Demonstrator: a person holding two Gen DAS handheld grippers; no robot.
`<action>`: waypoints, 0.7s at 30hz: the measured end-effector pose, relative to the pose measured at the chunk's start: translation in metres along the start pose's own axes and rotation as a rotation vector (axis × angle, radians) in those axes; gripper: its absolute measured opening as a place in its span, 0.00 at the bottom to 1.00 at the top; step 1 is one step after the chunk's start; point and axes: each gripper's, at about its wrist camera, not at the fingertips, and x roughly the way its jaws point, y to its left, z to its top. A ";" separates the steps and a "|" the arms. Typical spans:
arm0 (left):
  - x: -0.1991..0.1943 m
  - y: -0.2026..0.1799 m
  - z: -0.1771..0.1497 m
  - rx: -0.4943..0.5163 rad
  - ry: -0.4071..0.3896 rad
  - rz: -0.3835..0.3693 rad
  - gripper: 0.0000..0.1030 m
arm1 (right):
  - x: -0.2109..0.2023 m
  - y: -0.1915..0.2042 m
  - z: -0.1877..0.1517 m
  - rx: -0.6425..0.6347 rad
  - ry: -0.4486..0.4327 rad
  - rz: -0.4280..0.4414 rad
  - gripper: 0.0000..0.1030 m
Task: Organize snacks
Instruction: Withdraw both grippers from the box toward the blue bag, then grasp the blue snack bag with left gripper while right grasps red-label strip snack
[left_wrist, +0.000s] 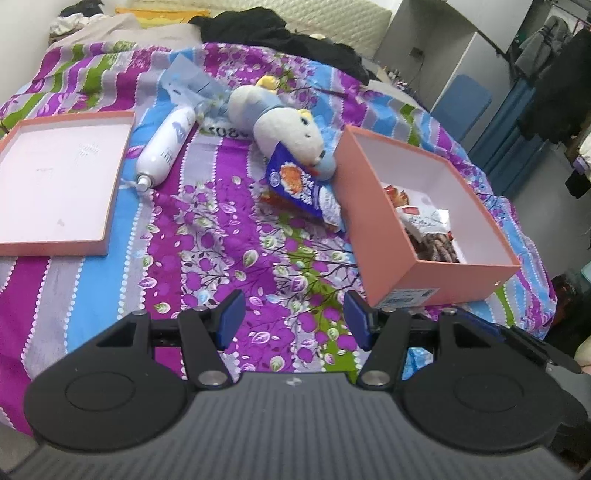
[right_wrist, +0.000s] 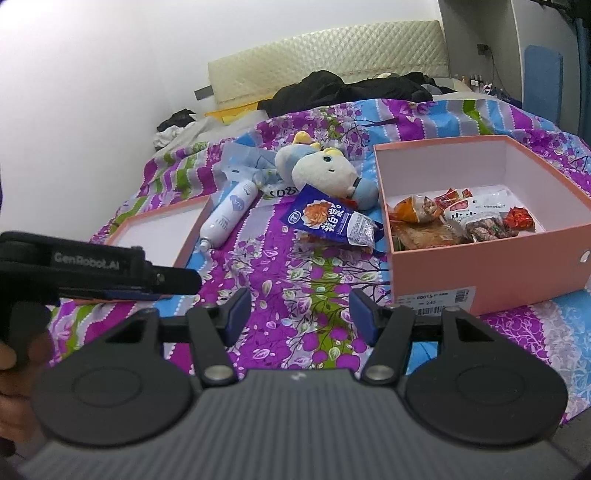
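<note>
The blue foil snack packet (right_wrist: 325, 219) with an orange food picture lay flat on the bed, just beside the left wall of the open pink cardboard box (right_wrist: 487, 269), its crumpled end touching or almost touching that wall. A second, orange wrapper showed partly under the packet. Inside the box, several small snack packs (right_wrist: 461, 218) in red, orange and clear wrappers lay on the white bottom, towards the front wall.

Behind the blue packet, next to the box, a white and light blue plush toy (right_wrist: 328, 173) rested on its side. Further from the box lay a white plastic spray bottle (left_wrist: 166, 146), and beyond it the shallow pink lid (left_wrist: 59, 181) of the box, with its white inside facing up. All stood on the purple, blue and green flowered bedsheet (left_wrist: 229, 236).

The left gripper (left_wrist: 294, 320) hung above the sheet in front of the box with its jaws apart and empty. The right gripper (right_wrist: 300, 316) was the same: fingers apart, nothing between them.
</note>
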 end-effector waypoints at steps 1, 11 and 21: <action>0.004 0.002 0.001 -0.004 0.005 0.002 0.62 | 0.003 0.001 0.000 -0.009 0.001 -0.009 0.59; 0.043 0.024 0.022 -0.048 0.042 0.029 0.63 | 0.040 0.006 0.007 -0.064 0.024 -0.038 0.59; 0.099 0.047 0.058 -0.067 0.075 0.056 0.72 | 0.088 0.015 0.007 -0.105 0.018 -0.049 0.59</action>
